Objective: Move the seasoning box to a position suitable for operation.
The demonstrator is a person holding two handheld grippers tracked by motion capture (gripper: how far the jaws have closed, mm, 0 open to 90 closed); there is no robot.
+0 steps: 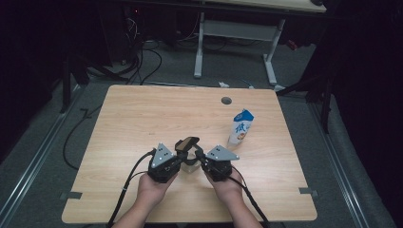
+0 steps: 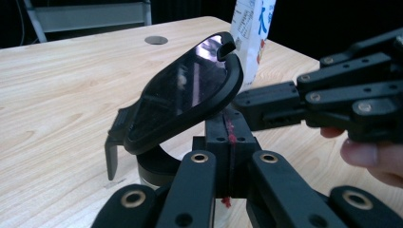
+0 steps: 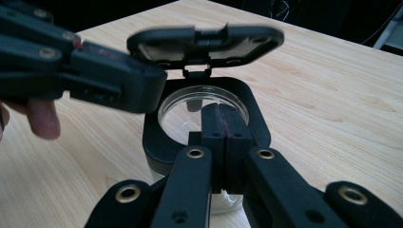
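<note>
Both grippers meet at the jar (image 3: 199, 118) mid-desk (image 1: 142, 118), lid (image 2: 185, 95) flipped up, left gripper (image 2: 228, 142) and right gripper (image 3: 221, 133) fingers pressed together, milk carton (image 1: 241, 126) nearby

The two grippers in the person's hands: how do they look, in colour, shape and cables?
Both the left gripper and the right gripper are black, with linked bars joined by brass-coloured rivets. Each carries a grey three-cornered plate on top and trails a black cable. Red marks run along the seam between the jaws. The forearms are bare, with no sleeves in view.
</note>
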